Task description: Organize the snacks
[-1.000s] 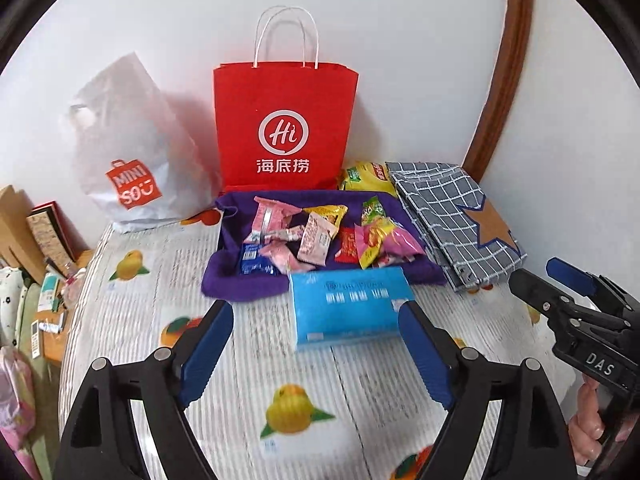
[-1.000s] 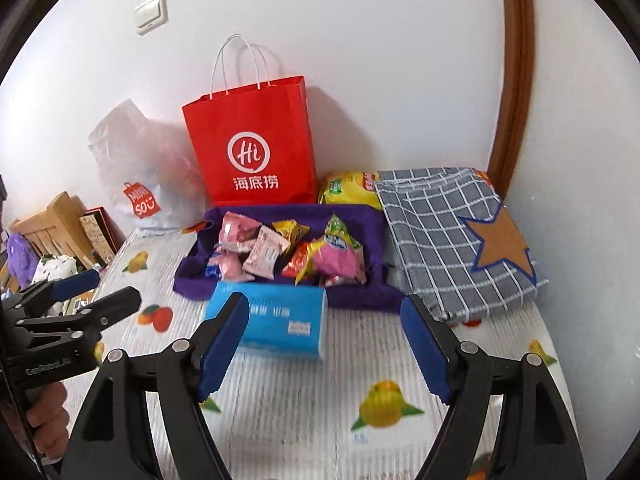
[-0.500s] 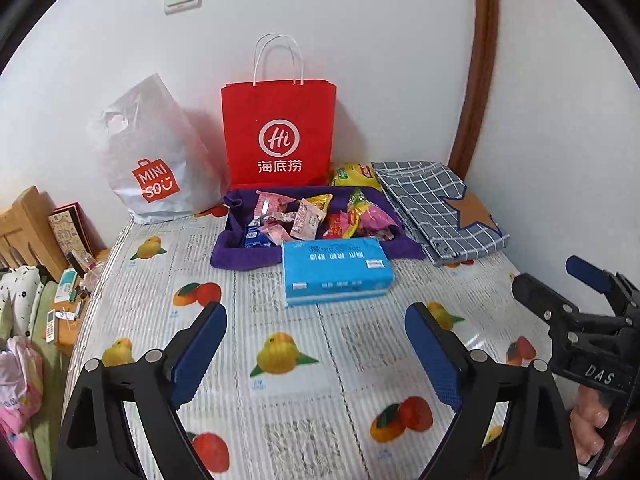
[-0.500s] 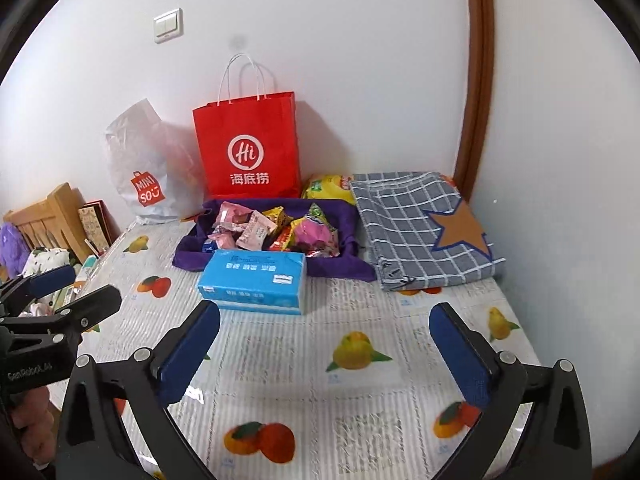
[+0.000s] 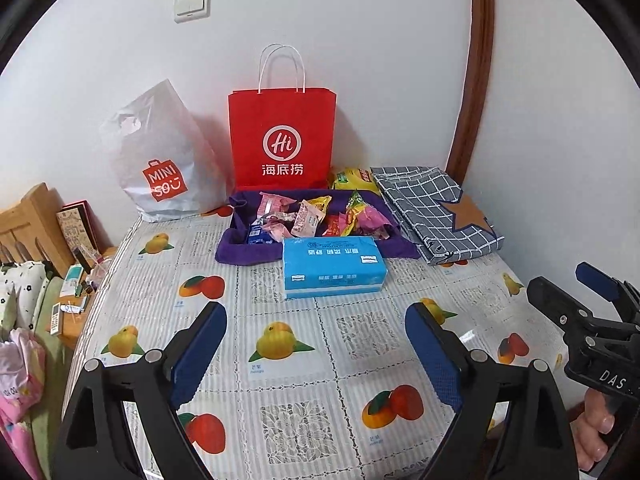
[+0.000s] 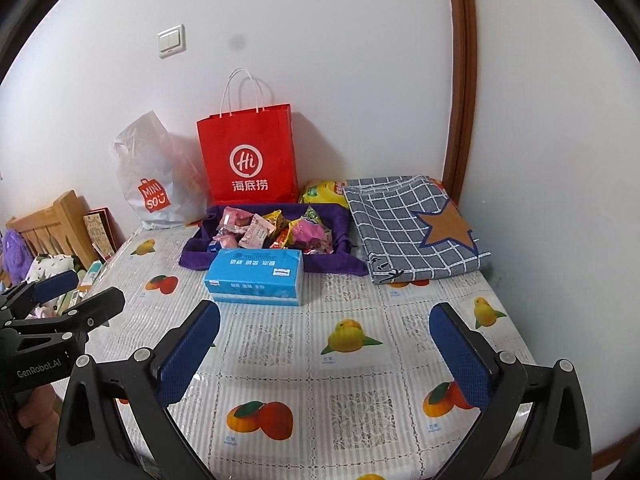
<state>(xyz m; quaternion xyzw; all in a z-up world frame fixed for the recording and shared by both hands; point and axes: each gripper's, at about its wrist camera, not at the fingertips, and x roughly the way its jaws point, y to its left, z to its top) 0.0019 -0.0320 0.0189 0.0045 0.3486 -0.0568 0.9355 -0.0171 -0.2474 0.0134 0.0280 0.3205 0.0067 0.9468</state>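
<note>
The snacks (image 5: 308, 220) lie heaped in the purple tray (image 5: 240, 246), just behind the blue tissue pack (image 5: 332, 266) on the tabletop (image 5: 280, 360). Both the left claw (image 5: 316, 346) and right claw (image 6: 324, 346) hang released and empty, well short of the pack. Reaching over, a claw could catch the pack or drag several wrappers together.
</note>
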